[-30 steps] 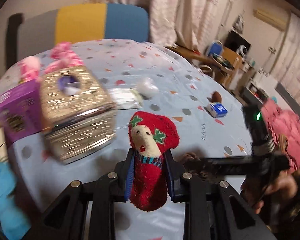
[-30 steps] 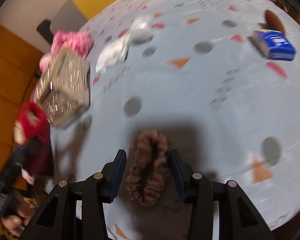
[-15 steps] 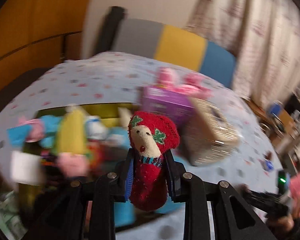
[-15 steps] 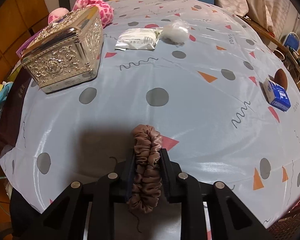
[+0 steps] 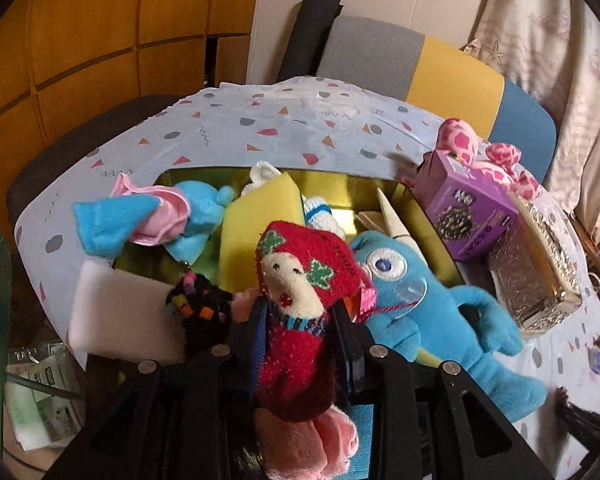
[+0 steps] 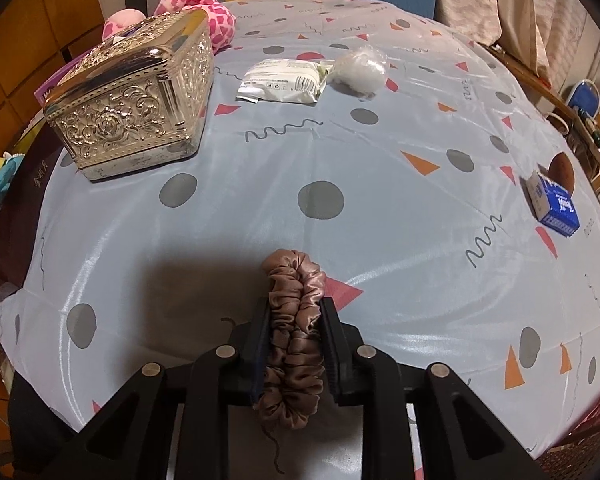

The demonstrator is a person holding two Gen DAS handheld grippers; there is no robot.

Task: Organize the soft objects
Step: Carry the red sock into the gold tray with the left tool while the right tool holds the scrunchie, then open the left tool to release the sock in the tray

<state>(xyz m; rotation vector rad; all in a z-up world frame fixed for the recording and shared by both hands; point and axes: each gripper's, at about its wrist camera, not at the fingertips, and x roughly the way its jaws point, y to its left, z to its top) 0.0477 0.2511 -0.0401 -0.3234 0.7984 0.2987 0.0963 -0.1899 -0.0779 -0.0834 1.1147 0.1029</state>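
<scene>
The left gripper (image 5: 300, 344) hangs over the gold tray (image 5: 340, 188), which is crowded with soft things, and its fingers (image 5: 256, 344) are easing apart while the red sock doll (image 5: 304, 312) is still pinched between them. The doll sits above a pink plush (image 5: 320, 440) at the tray's near edge, between the black bead-trimmed piece (image 5: 200, 308) and the blue plush monster (image 5: 420, 308), with the yellow sponge (image 5: 256, 228) just behind it. To do this well, I would let the fingers spread fully with the doll low over that near gap, so it settles inside the tray and does not tip onto the white foam block (image 5: 120, 316) at the tray's left rim. Away from the tray, past the silver box (image 6: 136, 100), the right gripper (image 6: 294, 348) has its fingers clamped on a brown scrunchie (image 6: 294, 340) just above the counter (image 6: 380, 160); it should wait until the left hand clears.
</scene>
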